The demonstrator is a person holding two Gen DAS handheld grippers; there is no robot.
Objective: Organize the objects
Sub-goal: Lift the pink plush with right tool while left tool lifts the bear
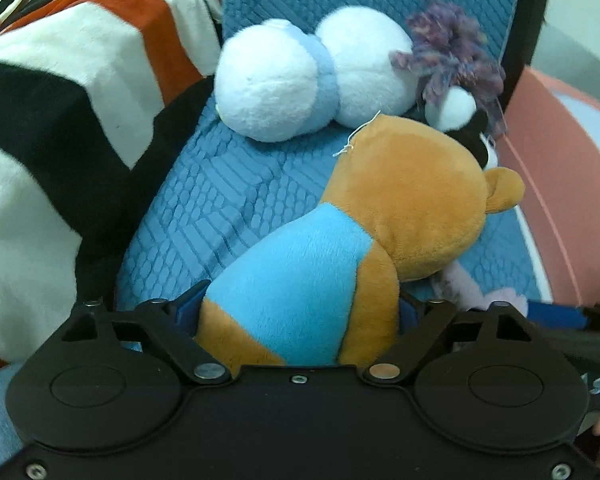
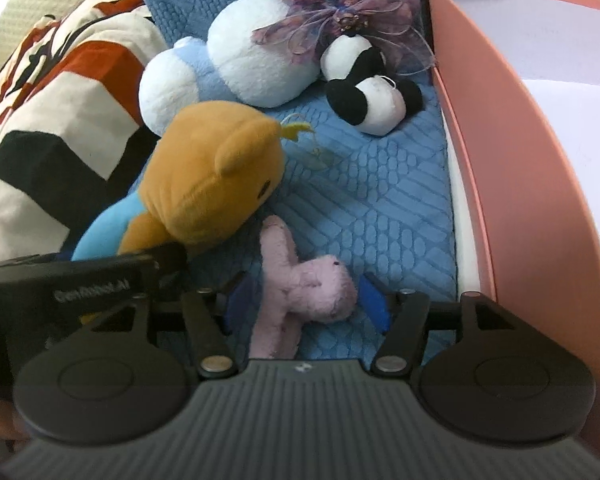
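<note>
In the left wrist view, the left tool [image 1: 300,312] is seen with its jaws spread wide around a brown bear toy [image 1: 340,240] in a light blue shirt. The toy's body sits between the blue pads; whether they press on it cannot be told. Its long axis runs from the tool up and to the right, head farthest away. Ahead lie a white and pale blue plush [image 1: 312,76] and a purple yarn tuft [image 1: 452,48] on a blue quilted cushion [image 1: 220,200].

In the right wrist view, the right tool [image 2: 306,300] is seen partly open, with a small pink plush [image 2: 300,284] lying between its blue pads, apparently untouched, its long part pointing away. A panda toy [image 2: 364,92] lies well ahead. Pale lettering on the left tool's body is too blurred to be read. A pink box [image 2: 520,160] stands to the right.
</note>
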